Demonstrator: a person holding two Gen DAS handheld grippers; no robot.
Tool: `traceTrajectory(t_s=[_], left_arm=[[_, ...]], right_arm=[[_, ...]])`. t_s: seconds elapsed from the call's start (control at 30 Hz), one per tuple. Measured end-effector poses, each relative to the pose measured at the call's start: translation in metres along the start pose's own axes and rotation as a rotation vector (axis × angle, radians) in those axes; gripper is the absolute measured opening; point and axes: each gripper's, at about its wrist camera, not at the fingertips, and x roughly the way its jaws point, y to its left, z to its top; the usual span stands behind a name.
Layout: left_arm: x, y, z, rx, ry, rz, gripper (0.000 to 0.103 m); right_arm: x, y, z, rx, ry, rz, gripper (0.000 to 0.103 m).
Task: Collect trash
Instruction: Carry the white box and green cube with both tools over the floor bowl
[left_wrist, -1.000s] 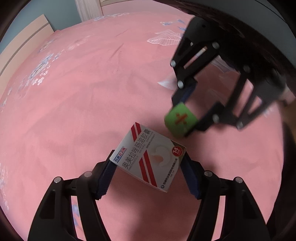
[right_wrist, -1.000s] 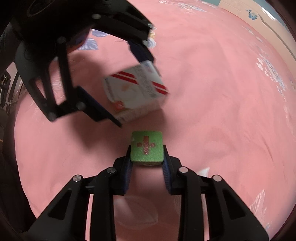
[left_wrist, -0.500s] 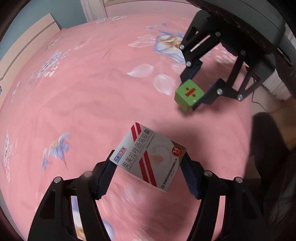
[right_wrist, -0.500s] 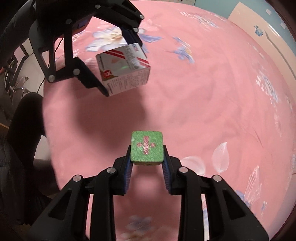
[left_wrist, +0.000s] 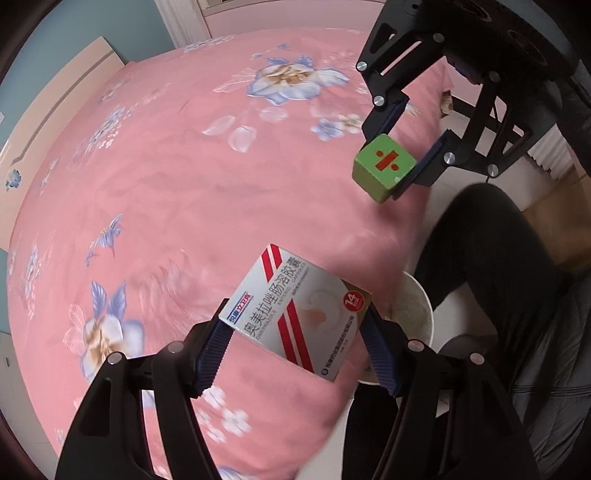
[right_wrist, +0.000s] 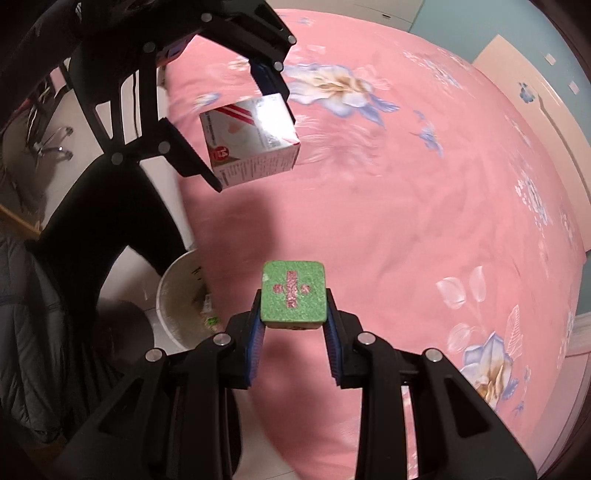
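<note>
My left gripper (left_wrist: 295, 339) is shut on a white medicine box (left_wrist: 295, 314) with red stripes and holds it in the air above the bed's edge. The box also shows in the right wrist view (right_wrist: 251, 138), held by the left gripper (right_wrist: 243, 125). My right gripper (right_wrist: 293, 325) is shut on a green cube (right_wrist: 293, 293) with a red sign on it. The cube (left_wrist: 384, 166) and the right gripper (left_wrist: 402, 155) show in the left wrist view at upper right. A white bin (right_wrist: 177, 291) stands on the floor beside the bed, below both grippers; it also shows in the left wrist view (left_wrist: 417, 306).
A pink floral bedspread (left_wrist: 184, 184) fills most of both views. A person's dark-clad leg (left_wrist: 491, 251) stands next to the bin. A wooden headboard (right_wrist: 535, 103) and a blue wall lie beyond the bed. A chair base (right_wrist: 48, 144) is on the floor at left.
Both grippers have lifted and pulled back from the middle of the bed toward its edge, each still holding its object. The floor, the bin and the leg have come into view.
</note>
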Motion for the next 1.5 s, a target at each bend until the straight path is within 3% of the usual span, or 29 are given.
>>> traceTrajectory(t_s=[0.33, 0.67, 1.07, 1.5], left_arm=[[-0.006, -0.063, -0.034, 0.021, 0.014, -0.003, 0.069], [0.014, -0.112, -0.053, 0.092, 0.009, -0.036, 0.069], [0.038, -0.125, -0.065, 0.116, 0.006, -0.038, 0.069], [0.065, -0.123, -0.075, 0.173, 0.020, -0.070, 0.070]], right_arm=[[0.012, 0.071, -0.024, -0.030, 0.026, 0.042, 0.031], [0.040, 0.105, -0.043, -0.008, 0.044, 0.071, 0.031], [0.066, 0.117, -0.049, 0.003, 0.073, 0.084, 0.031], [0.101, 0.109, -0.056, 0.107, 0.120, 0.106, 0.031]])
